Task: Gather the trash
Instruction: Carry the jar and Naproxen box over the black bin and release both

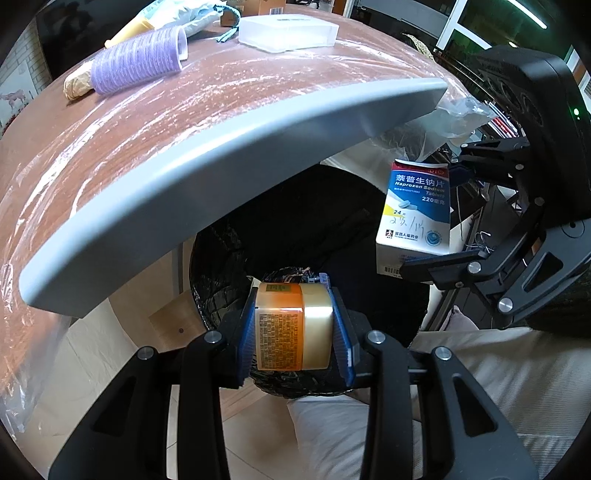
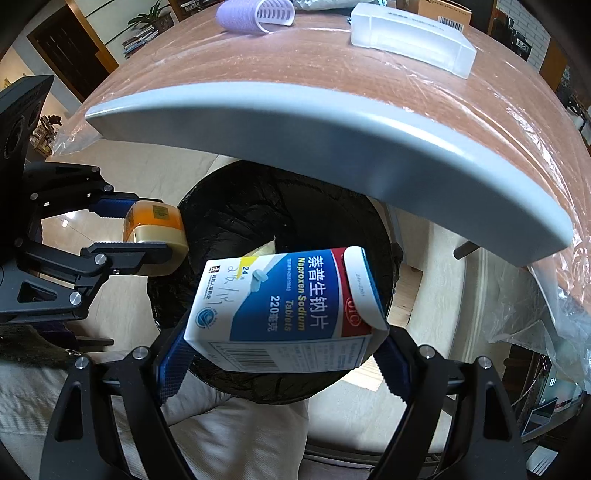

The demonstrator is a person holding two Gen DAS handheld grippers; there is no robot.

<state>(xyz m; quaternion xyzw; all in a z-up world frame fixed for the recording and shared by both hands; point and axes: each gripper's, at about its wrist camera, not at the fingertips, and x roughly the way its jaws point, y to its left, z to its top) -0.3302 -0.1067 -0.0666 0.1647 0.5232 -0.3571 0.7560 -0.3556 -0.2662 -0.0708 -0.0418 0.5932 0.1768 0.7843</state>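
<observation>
A small jar with an orange label and a pale translucent lid sits between the blue pads of my left gripper, which is shut on it. The jar hangs over the near rim of a trash bin lined with a black bag. My right gripper is shut on a white and blue medicine box, held tilted above the bin's open mouth. In the left wrist view the box and right gripper show at the right. In the right wrist view the jar and left gripper show at the left.
A grey-edged table covered in plastic film overhangs the far half of the bin. On the table lie a purple hair roller, a gold-wrapped item and a translucent white box. A pale cushion lies below my grippers.
</observation>
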